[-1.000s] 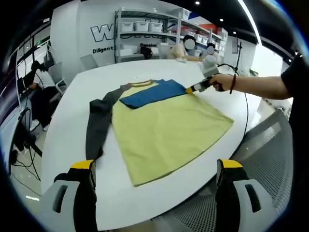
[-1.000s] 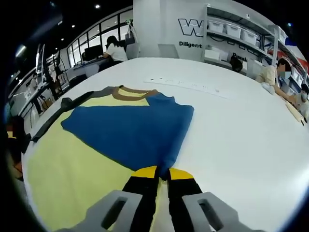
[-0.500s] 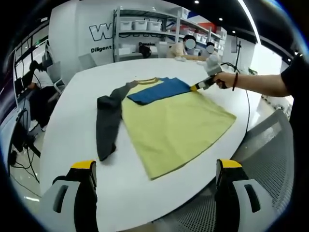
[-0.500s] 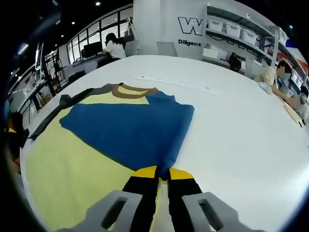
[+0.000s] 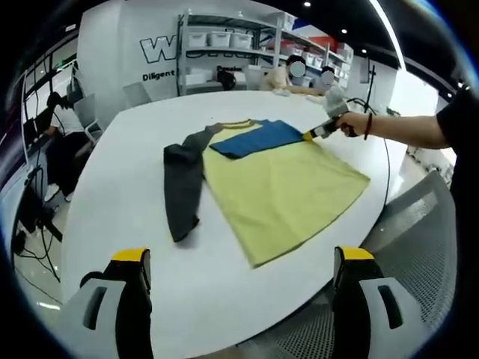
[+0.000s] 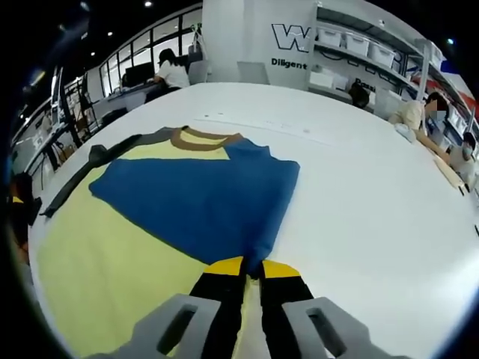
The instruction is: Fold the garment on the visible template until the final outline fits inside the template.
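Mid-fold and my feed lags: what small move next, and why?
Probably carry the blue sleeve a little further across the yellow shirt body, then release. The right gripper is shut on its edge, while the dark grey sleeve lies unfolded and the left gripper is open.

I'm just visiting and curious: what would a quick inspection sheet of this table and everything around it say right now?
Surface: large white round-edged table, faint line of marks across it.
Job's things: yellow shirt lying flat, blue sleeve folded over its chest, dark grey sleeve spread out to the side.
Clutter: nothing seen near the shirt.
Grippers: left gripper open, off the cloth; right gripper shut on the blue sleeve.
Cables: black cable at the far edge.
Surroundings: shelving with white bins, seated people.
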`<state>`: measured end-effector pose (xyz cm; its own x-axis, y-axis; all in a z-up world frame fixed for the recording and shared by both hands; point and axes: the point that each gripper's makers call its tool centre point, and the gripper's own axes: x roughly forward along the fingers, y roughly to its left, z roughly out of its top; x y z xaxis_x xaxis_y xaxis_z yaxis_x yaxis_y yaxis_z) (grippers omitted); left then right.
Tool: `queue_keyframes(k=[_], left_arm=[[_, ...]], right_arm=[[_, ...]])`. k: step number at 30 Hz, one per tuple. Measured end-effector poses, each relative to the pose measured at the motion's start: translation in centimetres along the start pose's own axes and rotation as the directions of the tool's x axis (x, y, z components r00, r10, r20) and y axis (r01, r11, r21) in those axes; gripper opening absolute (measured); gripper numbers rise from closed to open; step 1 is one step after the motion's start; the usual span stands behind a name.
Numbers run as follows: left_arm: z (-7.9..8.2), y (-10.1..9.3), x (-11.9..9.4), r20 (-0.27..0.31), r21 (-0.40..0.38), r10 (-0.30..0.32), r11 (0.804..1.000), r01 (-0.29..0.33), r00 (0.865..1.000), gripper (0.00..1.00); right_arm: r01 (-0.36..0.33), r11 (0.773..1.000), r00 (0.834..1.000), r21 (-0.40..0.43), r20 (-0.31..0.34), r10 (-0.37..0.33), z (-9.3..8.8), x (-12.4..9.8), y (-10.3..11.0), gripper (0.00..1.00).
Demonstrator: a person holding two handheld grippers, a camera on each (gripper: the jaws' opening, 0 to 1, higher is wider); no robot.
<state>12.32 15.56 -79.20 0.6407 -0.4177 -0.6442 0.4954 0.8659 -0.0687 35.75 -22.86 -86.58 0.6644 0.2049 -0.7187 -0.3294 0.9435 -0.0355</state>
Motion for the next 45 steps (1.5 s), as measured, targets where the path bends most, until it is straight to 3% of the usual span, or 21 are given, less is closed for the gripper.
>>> queue_keyframes(k=[14,26,32,36,41,45], left_arm=[[-0.4,0.4,-0.2,-0.004,-0.007,0.011,1.0,-0.011,1.0,0.96],[-0.4,0.4,0.0,-0.008,-0.01,0.014,1.0,-0.014,1.0,0.95],[-0.3,0.4,0.0,-0.006,-0.007,0.017,1.0,-0.017,1.0,0.95],[-0.2,0.5,-0.1,-0.003,-0.006,0.02,1.0,-0.02,1.0,0.95],[-0.2,0.7,-0.1,-0.002,-0.01,0.031,0.999,-0.031,1.0,0.94],[-0.2,0.9,0.1,-0.001,-0.013,0.042,0.999,-0.042,0.999,0.93]], right_arm=[[0.02,1.0,1.0,0.018,-0.008,-0.02,-0.1,0.0,-1.4,0.01],[0.028,0.999,1.0,0.031,0.002,-0.028,-0.4,-0.6,-1.3,0.01],[0.016,0.997,1.0,0.078,0.02,-0.018,-0.5,-0.8,-1.2,0.03],[0.037,0.996,0.999,0.076,0.029,-0.039,-0.4,-0.8,-1.5,0.14],[0.006,0.991,0.996,0.133,0.089,-0.018,0.3,-1.4,-0.9,0.31],[-0.028,0.988,0.991,0.154,0.132,0.007,0.7,-1.9,-0.1,0.54]])
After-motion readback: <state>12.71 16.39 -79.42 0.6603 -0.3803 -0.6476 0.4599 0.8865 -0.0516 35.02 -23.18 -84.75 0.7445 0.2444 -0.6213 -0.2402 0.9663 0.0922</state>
